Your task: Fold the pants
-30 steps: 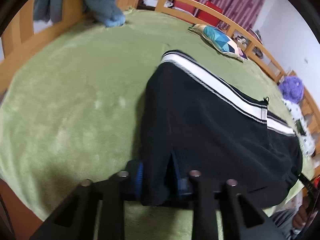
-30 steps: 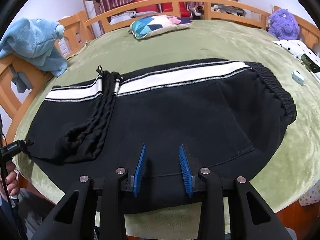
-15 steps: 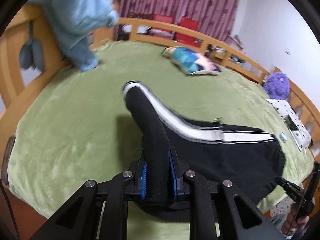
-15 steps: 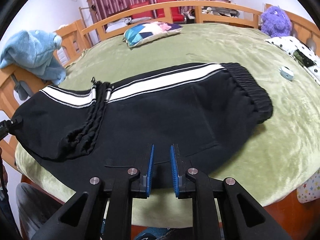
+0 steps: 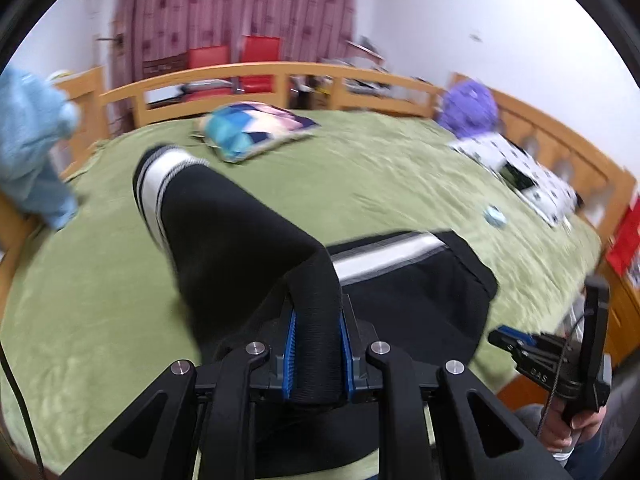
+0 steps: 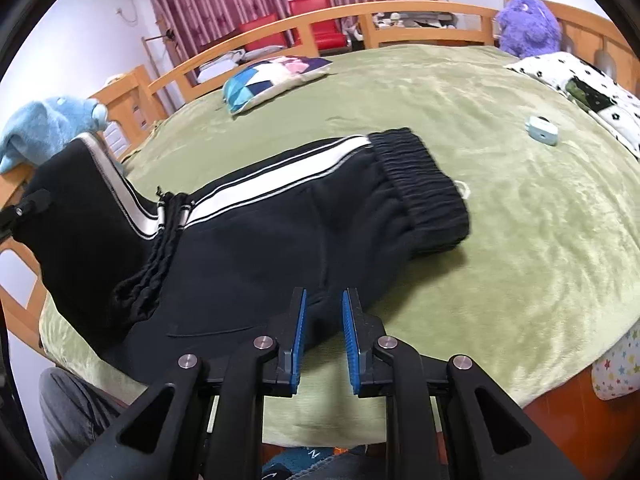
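Note:
Black pants (image 6: 260,248) with a white side stripe lie across the green blanket (image 6: 520,220), elastic waistband (image 6: 420,184) to the right. My left gripper (image 5: 316,320) is shut on a thick fold of the pants (image 5: 248,232). It holds that end raised off the bed, so the striped leg arches up behind it. In the right wrist view the raised part stands at the far left, by the left gripper (image 6: 28,204). My right gripper (image 6: 323,312) sits at the pants' near edge. Its blue pads are nearly together, with a tip of black fabric pinched between them.
On the blanket lie a patterned pillow (image 6: 276,76), a small pale-blue case (image 6: 542,130) and a spotted cloth (image 6: 580,80). A purple plush (image 6: 528,24) and a blue plush (image 6: 44,128) sit by the wooden rail (image 6: 400,10). A person's knee (image 6: 80,420) is below the bed edge.
The left gripper has lifted its end of the pants off the bed and swung it up and rightward. The right gripper's jaws closed on the near edge, and the pants shifted slightly.

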